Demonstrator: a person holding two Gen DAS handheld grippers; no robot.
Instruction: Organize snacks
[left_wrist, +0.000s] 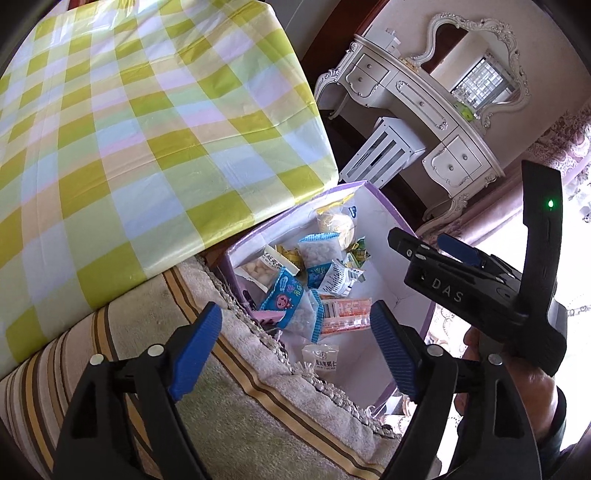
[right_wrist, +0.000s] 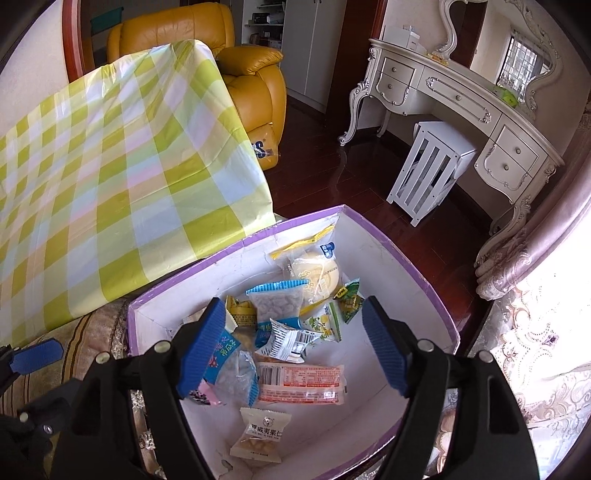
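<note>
A white box with a purple rim (right_wrist: 240, 247) holds several snack packets: an orange-and-white bar (right_wrist: 301, 384), a beige nut packet (right_wrist: 260, 432), a clear blue-edged bag (right_wrist: 277, 302) and a round yellow cake (right_wrist: 314, 273). My right gripper (right_wrist: 293, 349) hangs open above the box, and no pad touches a packet. My left gripper (left_wrist: 295, 350) is open too, over the box's near-left edge where it meets a striped cushion (left_wrist: 229, 413). In the left wrist view the same box (left_wrist: 388, 218) shows, with the right gripper (left_wrist: 424, 243) above its right side.
A table under a green-and-yellow checked cloth (right_wrist: 110, 177) rises left of the box. On the dark wood floor stand a white slatted stool (right_wrist: 428, 173) and an ornate white dressing table (right_wrist: 461, 99). A yellow armchair (right_wrist: 255, 74) is behind; a patterned curtain (right_wrist: 535, 350) hangs on the right.
</note>
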